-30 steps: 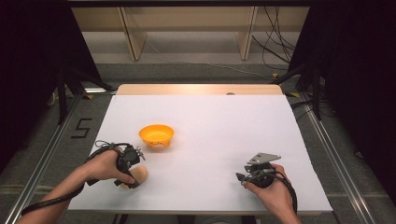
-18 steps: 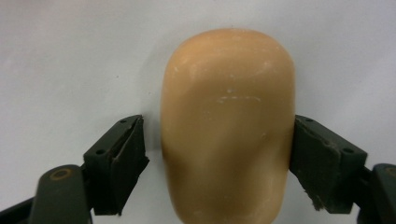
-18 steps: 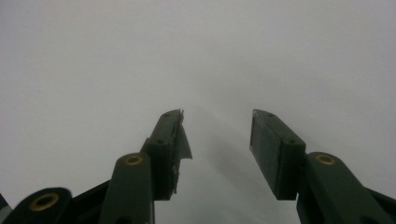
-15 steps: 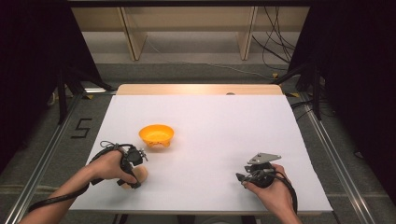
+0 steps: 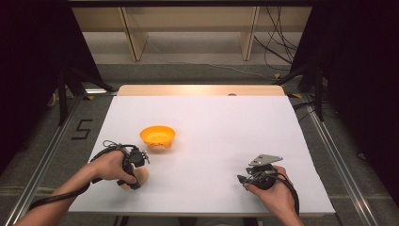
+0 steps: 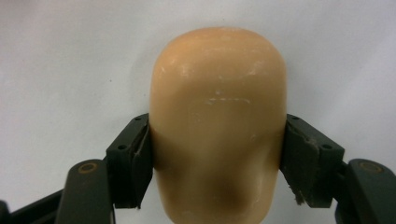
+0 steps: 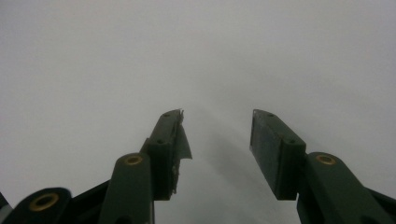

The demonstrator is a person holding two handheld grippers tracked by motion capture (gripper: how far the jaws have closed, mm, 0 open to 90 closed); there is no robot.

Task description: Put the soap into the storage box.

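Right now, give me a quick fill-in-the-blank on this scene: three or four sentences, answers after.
1. The left tool is shut on a tan, rounded ____.
2. The bowl on the white table is coloured ____.
3. The right tool has its jaws ____, with nothing between them.
4. The bowl sits nearer the ____ tool.

Missing words: lump; orange; open; left

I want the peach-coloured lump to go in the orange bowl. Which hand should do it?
The left. The left gripper is already shut on the peach-coloured lump, and the orange bowl sits just beyond it. The right gripper is open, holds nothing, and is farther from the bowl.
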